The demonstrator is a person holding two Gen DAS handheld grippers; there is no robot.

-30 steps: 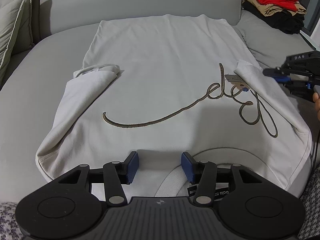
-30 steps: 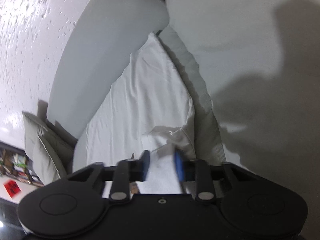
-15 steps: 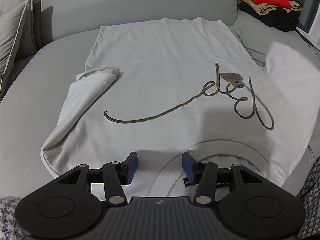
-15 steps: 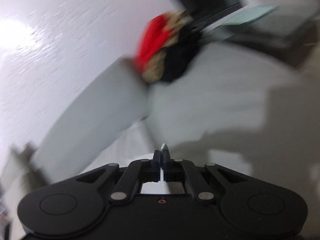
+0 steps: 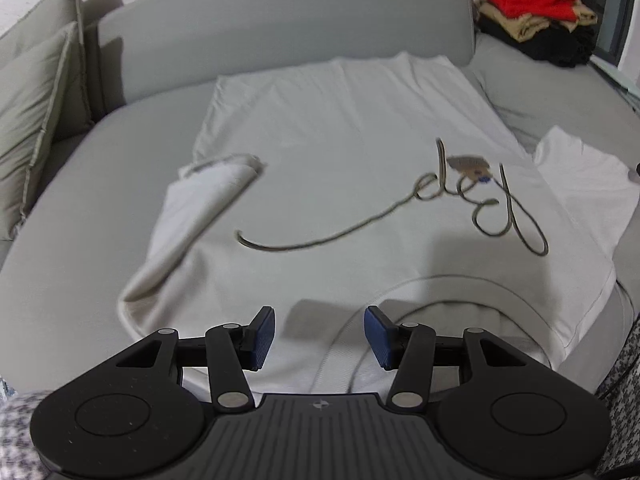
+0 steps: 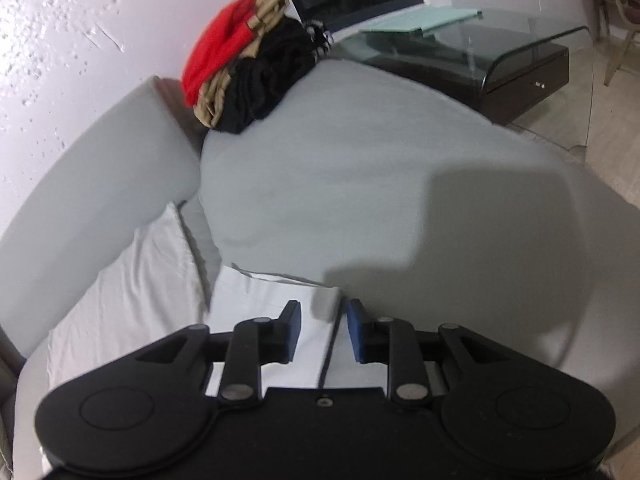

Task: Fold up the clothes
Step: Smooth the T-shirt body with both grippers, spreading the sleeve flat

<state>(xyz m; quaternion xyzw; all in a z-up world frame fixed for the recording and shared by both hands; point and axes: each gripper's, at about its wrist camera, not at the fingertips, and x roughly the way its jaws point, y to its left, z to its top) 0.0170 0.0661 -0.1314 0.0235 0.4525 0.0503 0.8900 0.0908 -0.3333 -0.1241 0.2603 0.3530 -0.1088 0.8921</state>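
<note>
- A white T-shirt (image 5: 340, 152) lay spread flat on the grey sofa (image 5: 80, 208), with its collar toward the left wrist camera and its hem near the backrest.
- A thin script design (image 5: 400, 208) ran across the chest, and a small tag (image 5: 468, 165) rested on it.
- One sleeve (image 5: 204, 204) was folded inward over the body of the shirt; the other sleeve (image 5: 580, 184) lay spread outward on the sofa.
- The left gripper (image 5: 319, 338) hovered just above the collar, its blue fingers (image 5: 262, 338) wide apart and holding nothing.
- The right gripper (image 6: 323, 330) was over the outspread sleeve (image 6: 272, 292). Its fingers (image 6: 292, 330) were apart, with white cloth showing between them, but they did not pinch it.
- A stack of folded clothes (image 6: 244, 68), red on top, then tan and black, sat at the far end of the sofa.
- Two grey cushions (image 5: 32, 112) leaned at the other side.
- A glass bench (image 6: 472, 44) stood on the floor beyond the sofa.
</note>
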